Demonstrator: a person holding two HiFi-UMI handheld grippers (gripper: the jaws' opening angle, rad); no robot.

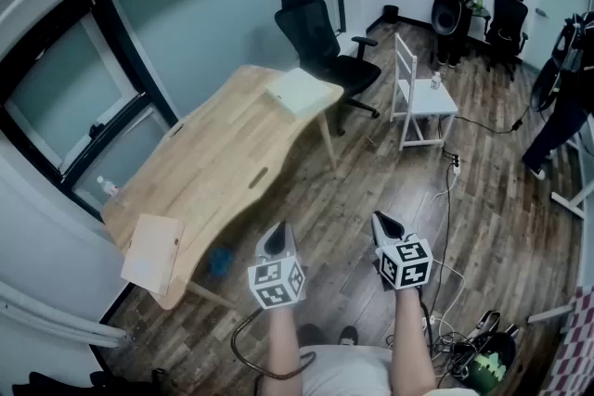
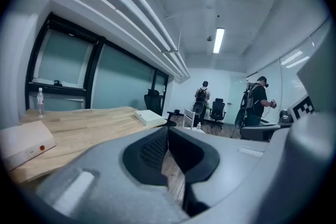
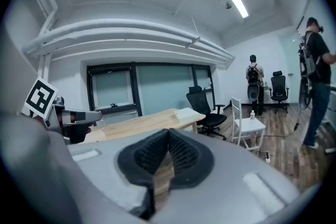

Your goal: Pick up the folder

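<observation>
My left claw (image 1: 278, 236) and right claw (image 1: 384, 227) are together, empty; I open the left claw before reaching the folder (image 1: 153, 252) to its left.

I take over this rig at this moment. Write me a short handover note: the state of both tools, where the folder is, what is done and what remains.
Left tool: shut, empty, held in the air short of the table.
Right tool: shut, empty, level with the left one.
Folder: probably the tan flat item on the near end of the table. A paler flat item lies at the far end. Neither is touched.
Done: nothing yet.
Left: step to the table, open a tool, grip the folder, lift it.
</observation>
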